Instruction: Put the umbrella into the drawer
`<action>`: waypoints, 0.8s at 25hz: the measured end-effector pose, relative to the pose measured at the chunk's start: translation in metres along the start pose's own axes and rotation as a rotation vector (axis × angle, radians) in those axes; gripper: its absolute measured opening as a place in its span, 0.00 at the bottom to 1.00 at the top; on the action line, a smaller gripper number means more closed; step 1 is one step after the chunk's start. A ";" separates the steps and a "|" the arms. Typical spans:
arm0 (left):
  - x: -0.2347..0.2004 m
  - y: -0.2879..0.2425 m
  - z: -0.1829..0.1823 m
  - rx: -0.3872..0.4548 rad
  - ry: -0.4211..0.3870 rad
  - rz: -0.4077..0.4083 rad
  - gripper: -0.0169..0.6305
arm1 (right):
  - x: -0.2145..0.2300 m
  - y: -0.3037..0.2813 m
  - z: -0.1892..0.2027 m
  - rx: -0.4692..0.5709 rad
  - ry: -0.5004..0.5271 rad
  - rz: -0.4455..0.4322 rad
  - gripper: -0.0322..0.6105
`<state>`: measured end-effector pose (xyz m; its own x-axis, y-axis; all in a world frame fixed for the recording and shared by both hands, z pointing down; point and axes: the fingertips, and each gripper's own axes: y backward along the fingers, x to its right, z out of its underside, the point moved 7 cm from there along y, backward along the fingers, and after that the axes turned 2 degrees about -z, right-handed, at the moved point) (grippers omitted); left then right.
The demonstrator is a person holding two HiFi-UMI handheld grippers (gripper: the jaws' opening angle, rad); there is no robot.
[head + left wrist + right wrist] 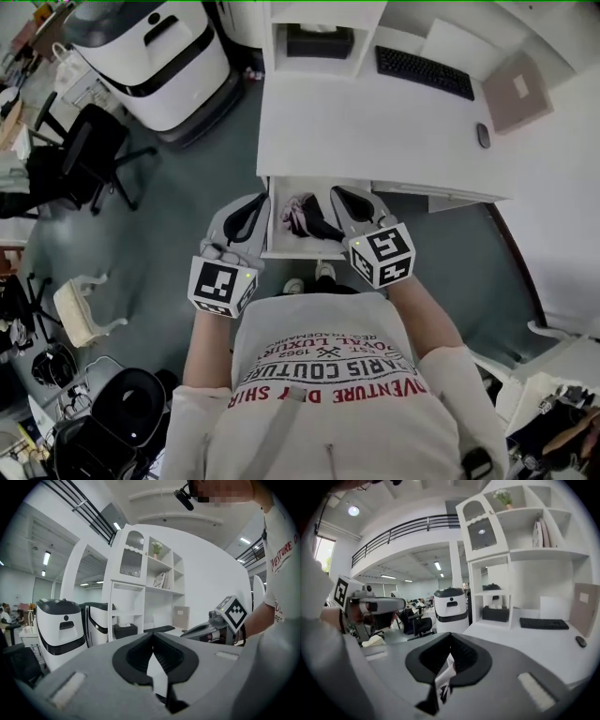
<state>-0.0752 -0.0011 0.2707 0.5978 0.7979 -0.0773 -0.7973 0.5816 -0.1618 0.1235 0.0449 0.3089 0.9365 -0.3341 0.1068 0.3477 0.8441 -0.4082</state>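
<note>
One white surface [375, 122] carries an open drawer [275, 246] under its front edge, partly covered by both tongs. The left tongs [255, 202] and right tongs [339, 195] are each pressed together; a pale scrap [444, 679] behind the right tips is unidentifiable. The umbrella [305, 217] lies inside the drawer, its ends hidden.
</note>
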 end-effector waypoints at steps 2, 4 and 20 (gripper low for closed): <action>0.003 0.000 -0.010 0.013 -0.006 0.003 0.04 | -0.003 0.017 -0.016 0.071 0.021 0.001 0.05; 0.006 0.002 -0.019 0.027 -0.003 0.013 0.04 | -0.005 0.033 -0.028 0.133 0.034 -0.005 0.05; 0.024 0.015 -0.054 0.080 -0.097 0.034 0.04 | -0.005 0.074 -0.061 0.313 0.112 0.070 0.05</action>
<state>-0.0682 0.0176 0.2134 0.5620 0.8270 0.0152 -0.8237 0.5612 -0.0812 0.1415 0.0837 0.2233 0.9536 -0.3004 -0.0185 0.2967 0.9485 -0.1106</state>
